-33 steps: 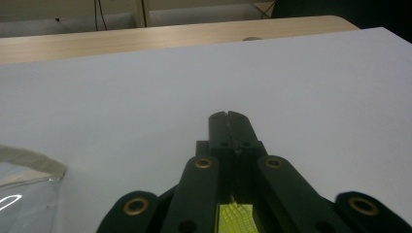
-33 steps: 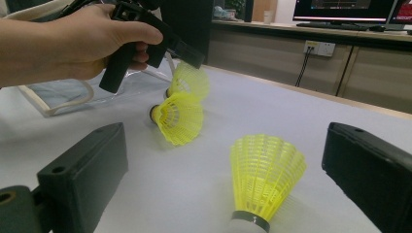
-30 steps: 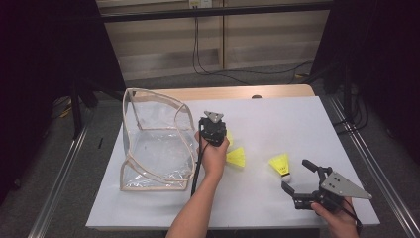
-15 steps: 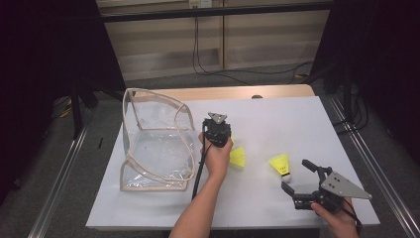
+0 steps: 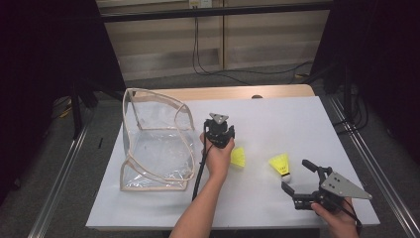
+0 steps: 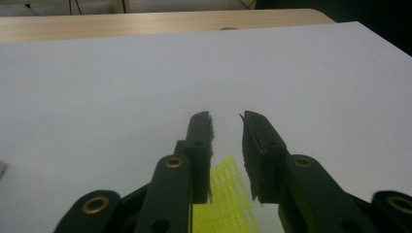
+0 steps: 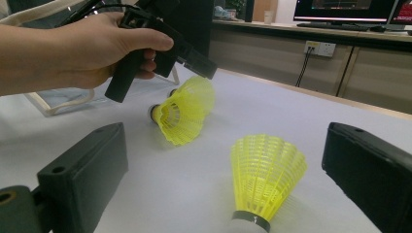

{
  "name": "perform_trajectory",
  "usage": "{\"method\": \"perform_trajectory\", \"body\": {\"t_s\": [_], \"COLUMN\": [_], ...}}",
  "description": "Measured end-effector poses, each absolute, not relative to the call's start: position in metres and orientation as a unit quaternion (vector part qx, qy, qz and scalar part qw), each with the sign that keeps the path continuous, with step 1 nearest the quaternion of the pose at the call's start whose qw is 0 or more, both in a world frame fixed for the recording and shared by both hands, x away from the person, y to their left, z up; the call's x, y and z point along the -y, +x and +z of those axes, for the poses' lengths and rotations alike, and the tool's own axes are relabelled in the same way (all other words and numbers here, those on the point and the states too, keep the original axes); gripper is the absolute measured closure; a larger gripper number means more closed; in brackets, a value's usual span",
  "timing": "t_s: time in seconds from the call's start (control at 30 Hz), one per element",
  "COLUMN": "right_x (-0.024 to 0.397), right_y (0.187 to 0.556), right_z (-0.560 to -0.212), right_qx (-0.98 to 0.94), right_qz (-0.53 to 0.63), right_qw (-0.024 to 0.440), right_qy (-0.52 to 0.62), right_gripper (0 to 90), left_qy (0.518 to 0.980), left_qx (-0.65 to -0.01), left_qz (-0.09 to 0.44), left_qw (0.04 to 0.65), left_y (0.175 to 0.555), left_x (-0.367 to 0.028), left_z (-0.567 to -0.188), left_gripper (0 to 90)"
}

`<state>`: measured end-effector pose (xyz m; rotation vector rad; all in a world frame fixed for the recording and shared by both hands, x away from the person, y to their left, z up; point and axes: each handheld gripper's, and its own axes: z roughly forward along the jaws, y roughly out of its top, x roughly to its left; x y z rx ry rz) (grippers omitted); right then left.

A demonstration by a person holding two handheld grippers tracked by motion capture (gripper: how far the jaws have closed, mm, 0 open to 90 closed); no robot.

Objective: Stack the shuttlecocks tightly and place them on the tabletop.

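At centre frame the left tongs (image 5: pixel 218 130) point down over a yellow plastic shuttlecock (image 5: pixel 238 157), jaws just opening narrowly, gripping nothing; the right tongs (image 5: pixel 295 179), lower right, gape wide.

On the white table (image 5: pixel 297 119), the left gripper (image 5: pixel 218 130) hovers just beside 1 yellow shuttlecock (image 5: pixel 238 157), its jaws having just been opening. A 2nd shuttlecock (image 5: pixel 281 165) lies close in front of the right gripper (image 5: pixel 295 177), whose jaws stand wide apart. A clear plastic bag (image 5: pixel 156 141) sits at the left.
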<state>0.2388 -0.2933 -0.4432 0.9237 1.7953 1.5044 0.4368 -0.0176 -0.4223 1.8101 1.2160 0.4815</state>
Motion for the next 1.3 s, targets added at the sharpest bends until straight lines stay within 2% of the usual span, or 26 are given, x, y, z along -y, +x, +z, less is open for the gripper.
{"method": "perform_trajectory", "body": {"t_s": [0.17, 0.37, 0.47, 0.67, 1.3], "right_x": [0.292, 0.292, 0.292, 0.293, 0.291], "right_y": [0.239, 0.239, 0.239, 0.239, 0.238], "right_z": [-0.443, -0.443, -0.443, -0.443, -0.443], "right_qx": [-0.679, -0.679, -0.679, -0.678, -0.679], "right_qz": [0.570, 0.569, 0.569, 0.570, 0.570], "right_qw": [0.305, 0.305, 0.306, 0.306, 0.306], "right_qy": [0.348, 0.349, 0.348, 0.349, 0.346], "right_gripper": [2.5, 2.5, 2.6, 2.5, 2.5], "left_qy": [0.716, 0.713, 0.717, 0.722, 0.730], "left_qx": [-0.497, -0.505, -0.505, -0.510, -0.528], "left_qz": [0.197, 0.235, 0.236, 0.240, 0.235], "left_qw": [0.448, 0.426, 0.419, 0.403, 0.364], "left_y": [0.439, 0.443, 0.444, 0.446, 0.440], "left_x": [0.006, -0.003, -0.004, -0.005, -0.014], "left_z": [-0.417, -0.421, -0.425, -0.431, -0.446], "left_gripper": [72.0, 73.9, 79.9, 85.4, 84.2]}}
